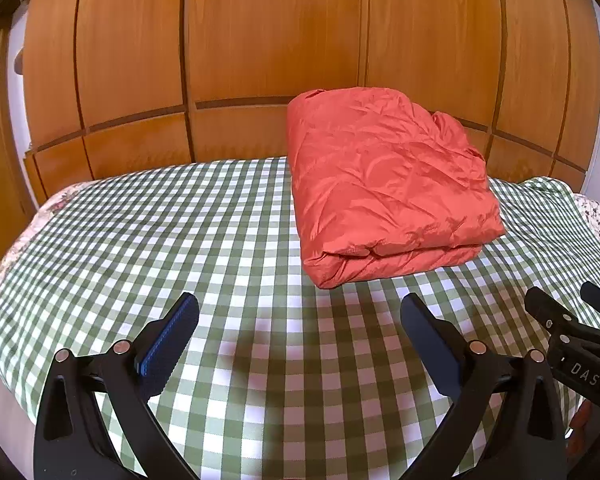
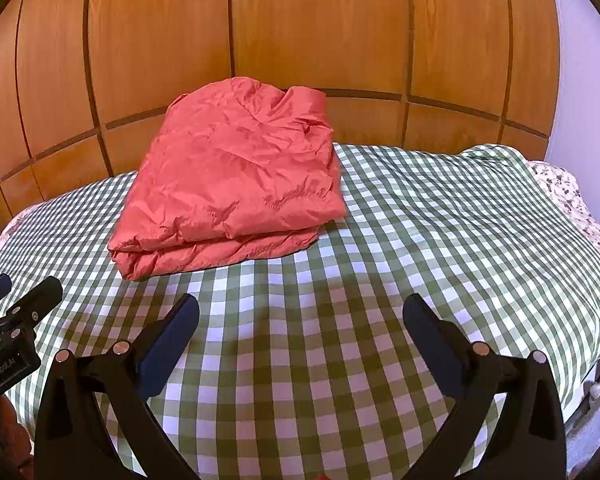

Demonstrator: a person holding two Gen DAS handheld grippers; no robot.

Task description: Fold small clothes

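A red-orange puffy garment (image 1: 384, 184) lies folded into a thick rectangle on the green-and-white checked cloth (image 1: 180, 232), toward the far side. It also shows in the right wrist view (image 2: 236, 184). My left gripper (image 1: 300, 312) is open and empty, held above the cloth in front of the garment and a little to its left. My right gripper (image 2: 300, 312) is open and empty, in front of the garment and to its right. The right gripper shows at the right edge of the left wrist view (image 1: 572, 312). The left gripper shows at the left edge of the right wrist view (image 2: 20, 288).
The checked cloth (image 2: 440, 220) covers a bed or table with a floral cover (image 2: 556, 184) showing at its edges. Wooden wardrobe doors (image 1: 260, 40) stand right behind it. A white wall (image 2: 580, 80) is on the right.
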